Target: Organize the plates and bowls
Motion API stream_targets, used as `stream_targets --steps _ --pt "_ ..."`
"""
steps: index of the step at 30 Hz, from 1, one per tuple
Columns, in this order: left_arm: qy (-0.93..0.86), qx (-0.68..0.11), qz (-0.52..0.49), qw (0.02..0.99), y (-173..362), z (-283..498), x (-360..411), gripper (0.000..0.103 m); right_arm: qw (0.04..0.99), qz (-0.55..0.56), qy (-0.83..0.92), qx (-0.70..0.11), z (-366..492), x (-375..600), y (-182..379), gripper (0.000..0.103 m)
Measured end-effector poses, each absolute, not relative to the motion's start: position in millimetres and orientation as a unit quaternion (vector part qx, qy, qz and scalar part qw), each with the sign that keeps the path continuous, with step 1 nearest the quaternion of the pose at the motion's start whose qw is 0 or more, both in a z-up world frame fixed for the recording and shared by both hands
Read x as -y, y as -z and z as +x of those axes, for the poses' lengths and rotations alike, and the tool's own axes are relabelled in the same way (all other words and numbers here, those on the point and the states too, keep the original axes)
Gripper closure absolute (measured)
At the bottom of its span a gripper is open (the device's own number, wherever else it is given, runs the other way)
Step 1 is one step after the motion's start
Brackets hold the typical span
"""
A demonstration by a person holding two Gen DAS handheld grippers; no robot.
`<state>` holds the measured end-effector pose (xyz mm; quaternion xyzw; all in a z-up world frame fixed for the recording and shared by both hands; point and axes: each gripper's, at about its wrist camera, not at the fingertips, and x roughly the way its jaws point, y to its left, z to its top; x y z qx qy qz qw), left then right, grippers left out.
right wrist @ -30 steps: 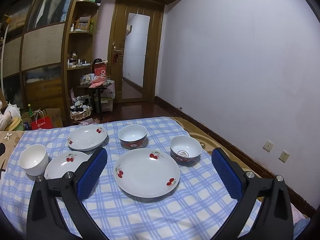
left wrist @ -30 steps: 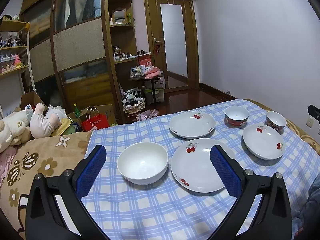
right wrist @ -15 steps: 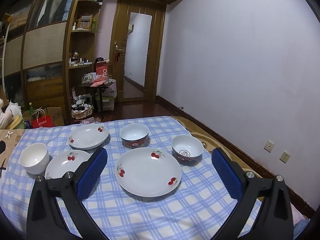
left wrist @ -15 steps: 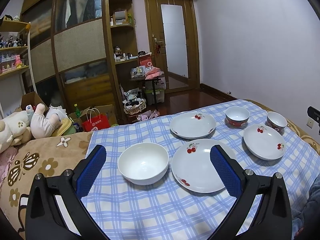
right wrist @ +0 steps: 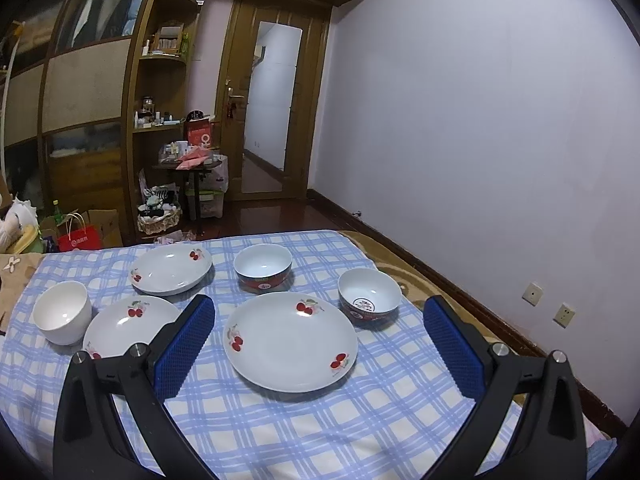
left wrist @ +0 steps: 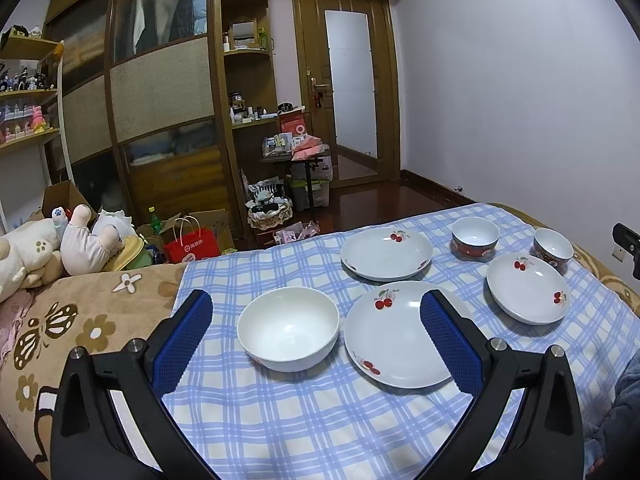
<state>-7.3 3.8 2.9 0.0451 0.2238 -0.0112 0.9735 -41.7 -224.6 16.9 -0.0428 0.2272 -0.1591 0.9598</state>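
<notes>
Three white cherry-print plates and three bowls lie on a blue checked cloth. In the left wrist view a plain white bowl and a plate lie between my open left gripper's fingers, with a far plate, a right plate and two red-sided bowls. My open, empty right gripper hovers over the right plate, with red bowls beyond it and the white bowl at far left.
The cloth covers a bed with a brown flowered blanket. Plush toys lie at the left. Beyond the bed edge are a red bag, a cluttered side table, wardrobes and a door. A wall runs along the right.
Both grippers have drifted slightly, so the dishes shift a little in each view. Both stay open and empty; no dish has moved.
</notes>
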Motion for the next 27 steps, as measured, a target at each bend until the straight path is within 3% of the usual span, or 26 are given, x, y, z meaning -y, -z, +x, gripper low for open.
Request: stream_targets --steps 27 --pt "0.022 -0.250 0.067 0.966 -9 -9 1 0.001 0.957 -0.051 0.156 -0.238 -42 210 -21 0.000"
